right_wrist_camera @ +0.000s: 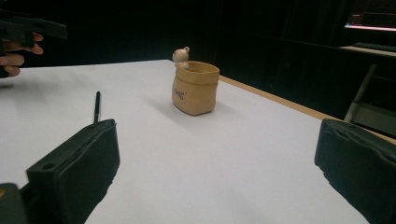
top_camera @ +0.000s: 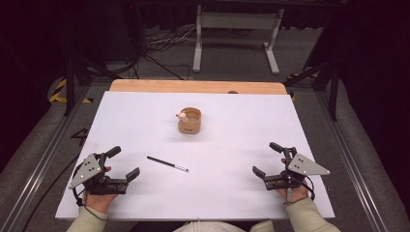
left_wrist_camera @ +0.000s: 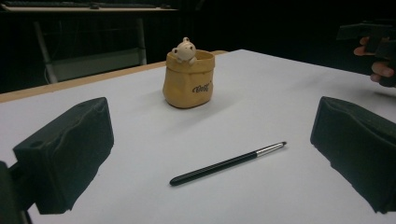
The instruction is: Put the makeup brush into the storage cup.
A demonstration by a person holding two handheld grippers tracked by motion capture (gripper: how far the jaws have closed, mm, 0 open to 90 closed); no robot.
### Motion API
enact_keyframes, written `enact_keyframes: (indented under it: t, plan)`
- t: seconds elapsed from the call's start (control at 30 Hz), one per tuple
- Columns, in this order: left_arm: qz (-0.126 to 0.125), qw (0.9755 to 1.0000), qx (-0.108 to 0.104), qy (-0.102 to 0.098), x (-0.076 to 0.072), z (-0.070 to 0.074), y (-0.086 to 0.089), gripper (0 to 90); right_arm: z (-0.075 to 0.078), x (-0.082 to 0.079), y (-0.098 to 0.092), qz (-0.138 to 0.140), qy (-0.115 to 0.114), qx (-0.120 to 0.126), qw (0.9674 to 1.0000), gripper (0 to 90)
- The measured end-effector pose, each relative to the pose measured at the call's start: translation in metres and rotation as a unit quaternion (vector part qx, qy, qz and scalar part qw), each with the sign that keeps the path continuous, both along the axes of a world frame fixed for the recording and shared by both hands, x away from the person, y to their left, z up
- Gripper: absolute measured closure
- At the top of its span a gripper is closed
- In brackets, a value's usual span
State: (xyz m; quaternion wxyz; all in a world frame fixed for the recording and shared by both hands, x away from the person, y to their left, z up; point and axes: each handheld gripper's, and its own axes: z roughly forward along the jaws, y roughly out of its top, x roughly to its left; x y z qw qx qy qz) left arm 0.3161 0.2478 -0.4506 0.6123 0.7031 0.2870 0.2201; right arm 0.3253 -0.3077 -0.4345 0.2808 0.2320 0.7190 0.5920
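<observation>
While both tools rest low at the near edge of the white table sheet, the items stand as follows. Item one: a slim black pen with a silver metal tip, lying flat on the sheet, near and left of centre, its silver end pointing right and slightly nearer; it lies closest to the left gripper and well apart from the right one. Item two: a small tan sack-shaped ceramic pot with dark lettering on its side, upright at the middle of the sheet, farther off than the pen and apart from it; a small pale bear figure sits on its left rim. Item three: the left gripper, held by a hand at the near left corner, jaws spread wide with nothing between them; in its own view the pen lies on the sheet ahead of the two black pads, touching neither. Item four: the right gripper, held at the near right, jaws likewise wide and holding nothing. Item five: a strip of light wooden tabletop showing along the far edge of the sheet.
</observation>
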Motion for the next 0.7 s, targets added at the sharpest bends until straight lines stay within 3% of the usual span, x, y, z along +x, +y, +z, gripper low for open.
enact_keyframes:
  t: [0.33,0.57,0.7]
  plan:
    - [-0.021,0.9998,-0.002,-0.001,0.000,0.001,-0.005,0.2,-0.001,0.001,-0.002,-0.006,0.019,0.011,0.9998,0.2]
    - [-0.024,0.9996,-0.009,-0.006,0.002,0.009,-0.009,0.0,-0.001,0.002,-0.002,0.001,0.021,0.021,0.9995,0.4]
    - [-0.032,0.9994,-0.012,-0.004,0.006,0.013,-0.013,0.0,0.001,0.001,-0.002,0.004,0.012,0.023,0.9997,0.6]
